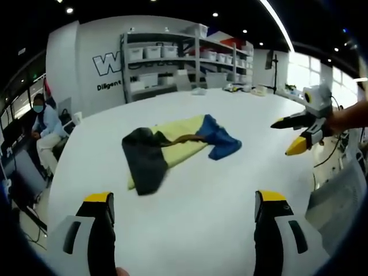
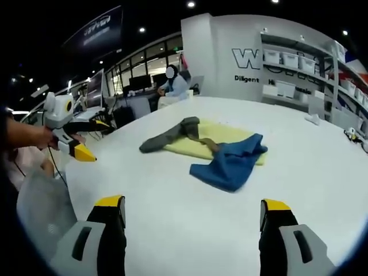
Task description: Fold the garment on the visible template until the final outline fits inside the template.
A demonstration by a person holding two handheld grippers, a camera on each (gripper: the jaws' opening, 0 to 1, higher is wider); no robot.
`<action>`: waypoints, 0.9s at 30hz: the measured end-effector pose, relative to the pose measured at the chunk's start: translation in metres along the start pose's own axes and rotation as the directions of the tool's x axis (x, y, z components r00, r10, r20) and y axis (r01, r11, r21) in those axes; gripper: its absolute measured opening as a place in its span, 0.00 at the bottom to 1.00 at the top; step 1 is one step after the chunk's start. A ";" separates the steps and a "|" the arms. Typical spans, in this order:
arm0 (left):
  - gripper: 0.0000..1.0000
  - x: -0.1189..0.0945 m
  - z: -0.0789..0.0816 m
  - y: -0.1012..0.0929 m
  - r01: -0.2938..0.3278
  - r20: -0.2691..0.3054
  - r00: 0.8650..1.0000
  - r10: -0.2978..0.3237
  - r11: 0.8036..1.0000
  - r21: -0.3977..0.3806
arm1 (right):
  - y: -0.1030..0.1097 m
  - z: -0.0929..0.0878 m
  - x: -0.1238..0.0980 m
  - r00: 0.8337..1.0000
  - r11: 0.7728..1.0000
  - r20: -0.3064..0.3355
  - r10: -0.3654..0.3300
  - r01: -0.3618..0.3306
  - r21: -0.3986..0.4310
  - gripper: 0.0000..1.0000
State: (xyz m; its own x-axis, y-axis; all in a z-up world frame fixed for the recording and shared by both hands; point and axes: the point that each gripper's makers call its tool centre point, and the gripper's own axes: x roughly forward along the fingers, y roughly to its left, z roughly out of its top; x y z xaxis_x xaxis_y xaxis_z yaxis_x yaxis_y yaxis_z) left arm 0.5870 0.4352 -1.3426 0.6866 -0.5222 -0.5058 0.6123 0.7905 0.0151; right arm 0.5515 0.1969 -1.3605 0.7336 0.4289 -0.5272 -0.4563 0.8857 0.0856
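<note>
A crumpled garment lies across a yellow template (image 1: 183, 133) in the middle of the white round table (image 1: 195, 230). Its dark grey part (image 1: 145, 156) hangs over the template's near left corner and its blue part (image 1: 219, 139) lies bunched at the right, joined by a brown strip. In the right gripper view the blue part (image 2: 230, 164) is nearest, the grey part (image 2: 169, 135) farther left, and the template (image 2: 230, 135) lies under both. My left gripper (image 1: 184, 198) is open and empty, short of the cloth. My right gripper (image 2: 192, 202) is also open and empty; it hovers at the table's right side (image 1: 286, 135).
Shelves with white bins (image 1: 172, 54) stand behind the table against a lettered wall. A person (image 1: 45, 123) sits off the table's far left. A grey translucent sheet (image 1: 339, 201) hangs at the near right edge. Small items (image 1: 241, 87) lie at the far rim.
</note>
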 end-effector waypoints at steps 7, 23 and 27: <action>0.98 0.005 0.002 0.001 0.007 0.001 1.000 -0.007 1.000 0.003 | -0.003 0.001 0.003 1.000 1.000 -0.005 -0.002 0.002 -0.009 0.95; 0.95 0.014 0.000 0.005 0.020 -0.013 1.000 -0.019 1.000 0.022 | -0.013 0.021 0.020 1.000 0.996 -0.020 -0.005 0.003 -0.089 0.81; 0.94 0.019 -0.001 0.008 0.021 -0.017 1.000 -0.020 0.999 0.030 | -0.015 0.022 0.029 1.000 0.995 -0.029 -0.001 -0.002 -0.101 0.77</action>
State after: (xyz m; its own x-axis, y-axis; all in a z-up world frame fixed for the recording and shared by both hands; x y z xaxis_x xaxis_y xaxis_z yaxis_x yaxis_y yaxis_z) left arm 0.6043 0.4317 -1.3524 0.6671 -0.5325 -0.5210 0.6380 0.7695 0.0304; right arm 0.5905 0.2004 -1.3590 0.7193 0.4223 -0.5516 -0.5059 0.8626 0.0007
